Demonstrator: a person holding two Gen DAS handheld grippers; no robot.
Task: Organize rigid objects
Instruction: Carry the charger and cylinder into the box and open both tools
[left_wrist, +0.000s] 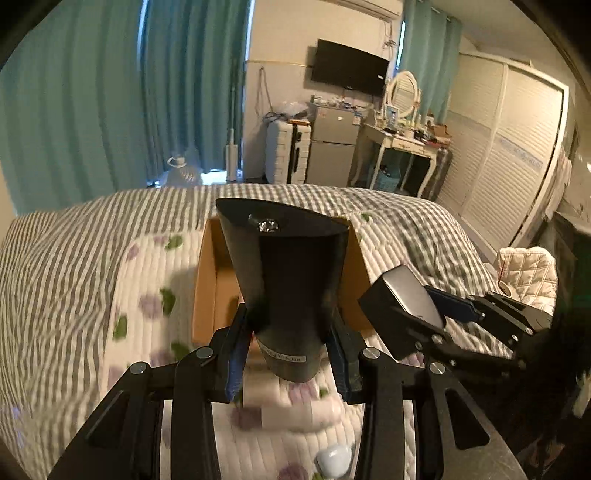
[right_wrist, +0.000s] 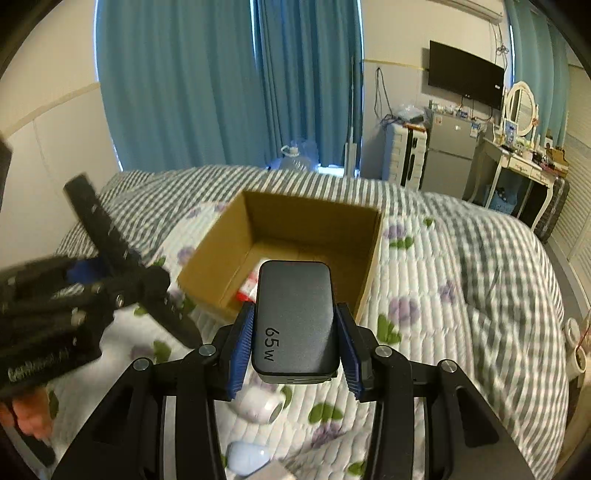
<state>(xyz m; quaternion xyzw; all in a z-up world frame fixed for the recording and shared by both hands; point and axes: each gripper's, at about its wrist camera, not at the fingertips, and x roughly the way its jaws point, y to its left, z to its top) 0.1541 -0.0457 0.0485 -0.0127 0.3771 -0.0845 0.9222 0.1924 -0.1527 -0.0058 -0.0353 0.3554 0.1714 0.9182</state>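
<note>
Both pairs of jaws are closed on a load. Those of the left gripper (left_wrist: 286, 339) pinch the narrow lower end of a black flared object (left_wrist: 284, 266) (I cannot tell what it is), whose long axis runs forward, away from the camera, with the wide end toward the cardboard box (left_wrist: 210, 273). Those of the right gripper (right_wrist: 293, 343) squeeze the two long sides of a dark charger (right_wrist: 295, 317) marked "65w", which also lies lengthwise, pointing ahead.

In the right wrist view the open box stands on the quilt (right_wrist: 436, 295) of the bed, straight in front of the charger. The near wall of the box looks just beyond the charger's front end, so a short move forward and down should bring it over the opening. Something red and white (right_wrist: 249, 286) already lies inside at the near left corner.

In the left wrist view the flared object hides much of the box, so it also seems lined up with it. Which hand is nearer I cannot tell.

Two small white things (right_wrist: 258, 404) remain on the quilt, below the right gripper.
</note>
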